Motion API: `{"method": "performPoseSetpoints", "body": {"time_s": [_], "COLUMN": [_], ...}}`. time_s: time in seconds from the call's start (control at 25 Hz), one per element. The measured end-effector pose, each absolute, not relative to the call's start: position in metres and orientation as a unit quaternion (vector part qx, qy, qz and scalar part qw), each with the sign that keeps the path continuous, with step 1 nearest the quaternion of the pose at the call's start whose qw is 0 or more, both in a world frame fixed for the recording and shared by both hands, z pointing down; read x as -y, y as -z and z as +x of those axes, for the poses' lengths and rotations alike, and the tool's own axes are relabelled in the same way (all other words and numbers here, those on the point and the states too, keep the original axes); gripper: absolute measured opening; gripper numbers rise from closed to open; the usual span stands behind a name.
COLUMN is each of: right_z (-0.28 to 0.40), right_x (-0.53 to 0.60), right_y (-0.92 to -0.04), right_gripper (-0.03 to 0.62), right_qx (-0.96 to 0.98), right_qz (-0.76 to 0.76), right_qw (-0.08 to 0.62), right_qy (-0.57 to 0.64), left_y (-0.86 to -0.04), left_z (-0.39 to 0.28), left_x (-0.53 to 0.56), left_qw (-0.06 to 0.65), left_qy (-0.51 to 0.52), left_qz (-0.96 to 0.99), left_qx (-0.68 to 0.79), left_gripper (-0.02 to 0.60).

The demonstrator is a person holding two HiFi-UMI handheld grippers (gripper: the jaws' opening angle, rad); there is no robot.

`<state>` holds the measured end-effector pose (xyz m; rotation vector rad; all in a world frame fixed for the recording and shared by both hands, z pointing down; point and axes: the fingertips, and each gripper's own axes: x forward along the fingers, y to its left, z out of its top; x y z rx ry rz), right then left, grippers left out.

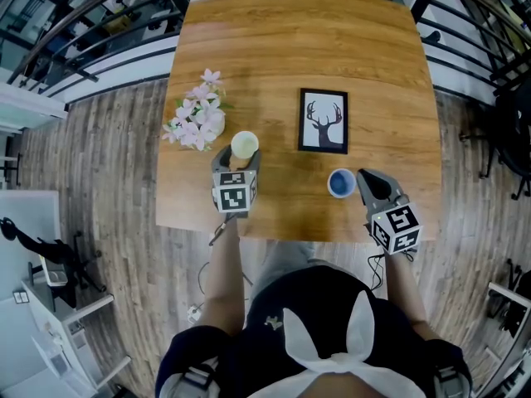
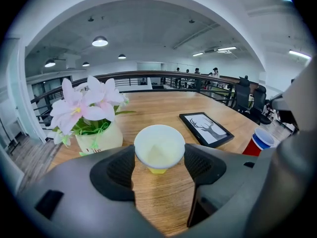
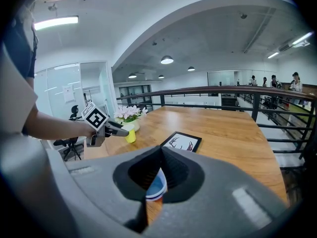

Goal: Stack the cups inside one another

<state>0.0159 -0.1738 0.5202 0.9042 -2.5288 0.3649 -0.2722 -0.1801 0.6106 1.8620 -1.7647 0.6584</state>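
Bright, even indoor light everywhere. Round ceiling lamps (image 2: 99, 41) glow overhead in the left gripper view, and a strip light (image 3: 55, 21) flares white in the right gripper view. The wooden table (image 1: 373, 73) carries a soft sheen and only faint shadows. The yellow cup (image 2: 159, 148) is crisp. Both gripper views bow hard at the edges, fading into black corners, and their nearest foreground is soft.

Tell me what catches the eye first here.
A yellow cup stands on the wooden table, clasped at the rim by the left claw. A deer picture lies mid-table, with pink flowers near the left edge. A blue cup stands beside the shut right claw.
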Motion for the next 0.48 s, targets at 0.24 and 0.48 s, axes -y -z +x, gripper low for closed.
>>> {"method": "performPoseSetpoints", "body": {"time_s": [0.24,0.48], "right_z": [0.021,0.021], "right_x": [0.162,0.150], "right_y": [-0.511,-0.500], "right_gripper": [-0.002,-0.002], "right_qx": [0.912,0.915], "right_qz": [0.332,0.332], "right_qw": [0.205,0.192], "right_qy": [-0.128,-0.122], "left_y": [-0.587,-0.557], "left_z": [-0.261,-0.253], "left_x": [0.170,0.156], "left_qw": [0.224,0.199], "left_qy": [-0.236,-0.228], "left_qz": [0.694,0.702], "left_qx": [0.643,0.645], "left_gripper": [0.325,0.325]}}
